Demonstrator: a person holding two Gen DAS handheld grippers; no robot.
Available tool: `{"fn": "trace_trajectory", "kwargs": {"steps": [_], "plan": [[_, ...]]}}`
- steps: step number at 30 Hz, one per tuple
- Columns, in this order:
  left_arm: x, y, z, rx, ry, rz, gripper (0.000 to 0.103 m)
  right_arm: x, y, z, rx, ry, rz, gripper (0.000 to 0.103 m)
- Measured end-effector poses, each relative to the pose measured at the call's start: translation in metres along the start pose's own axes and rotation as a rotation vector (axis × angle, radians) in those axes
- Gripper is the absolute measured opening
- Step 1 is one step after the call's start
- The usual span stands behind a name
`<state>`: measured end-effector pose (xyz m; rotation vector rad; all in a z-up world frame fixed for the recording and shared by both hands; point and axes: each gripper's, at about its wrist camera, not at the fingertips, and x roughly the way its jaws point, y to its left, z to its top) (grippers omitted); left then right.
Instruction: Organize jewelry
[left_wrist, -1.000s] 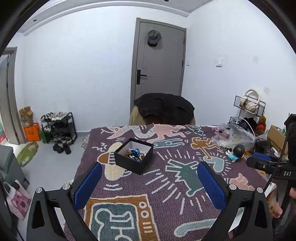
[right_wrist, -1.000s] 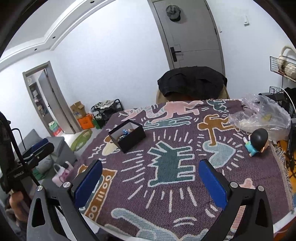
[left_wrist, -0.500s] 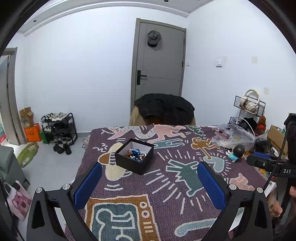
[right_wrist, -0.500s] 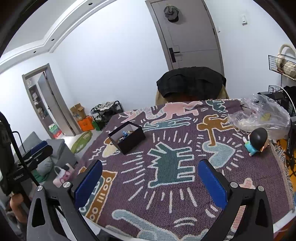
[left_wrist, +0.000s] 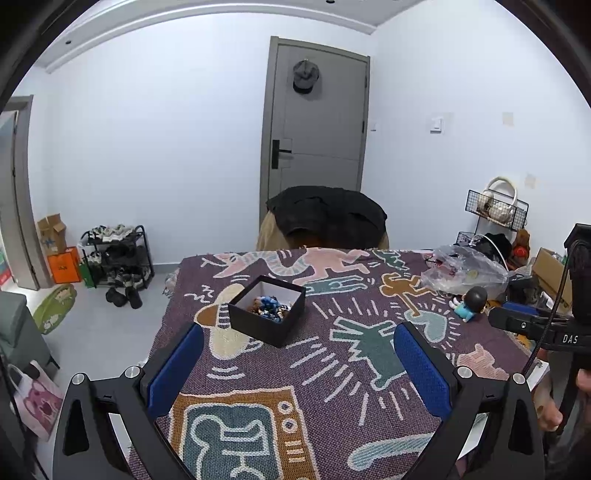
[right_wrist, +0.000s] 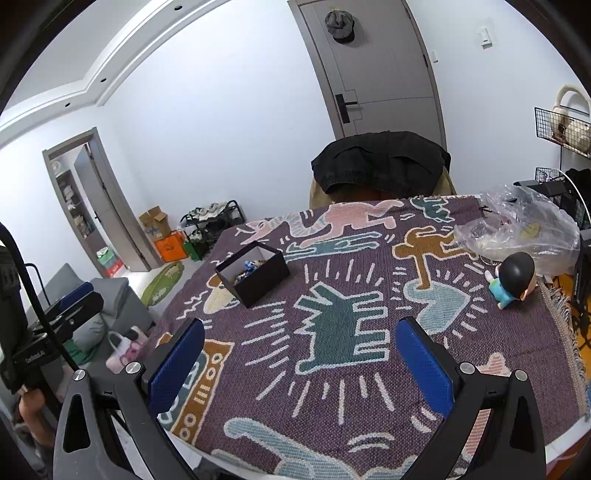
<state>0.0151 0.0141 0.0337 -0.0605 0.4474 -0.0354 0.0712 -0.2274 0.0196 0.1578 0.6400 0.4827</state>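
Observation:
A black open box (left_wrist: 266, 312) with a white lining stands on the patterned purple tablecloth (left_wrist: 332, 369), left of the middle. It holds a heap of blue and brown jewelry (left_wrist: 269, 305). The box also shows in the right wrist view (right_wrist: 253, 274), far left of centre. My left gripper (left_wrist: 298, 362) is open and empty, held above the cloth just short of the box. My right gripper (right_wrist: 301, 356) is open and empty, above the middle of the cloth, well to the right of the box.
A small doll with a black head (right_wrist: 515, 275) lies near the table's right edge. A crumpled clear plastic bag (right_wrist: 521, 227) sits behind it. A chair draped with a black jacket (left_wrist: 327, 218) stands at the far side. A shoe rack (left_wrist: 118, 254) is on the floor left.
Both grippers have drifted slightly; the views shift a little. The box, the doll and the bag have not moved. Both grippers stay open.

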Motion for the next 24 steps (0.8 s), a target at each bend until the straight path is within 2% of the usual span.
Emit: {"fn": "trace_trajectory", "kwargs": {"steps": [24], "plan": [[-0.0008, 0.0001, -0.0022, 0.005, -0.003, -0.007, 0.103, 0.0047, 0.0007, -0.0018, 0.013, 0.017, -0.002, 0.103]]}}
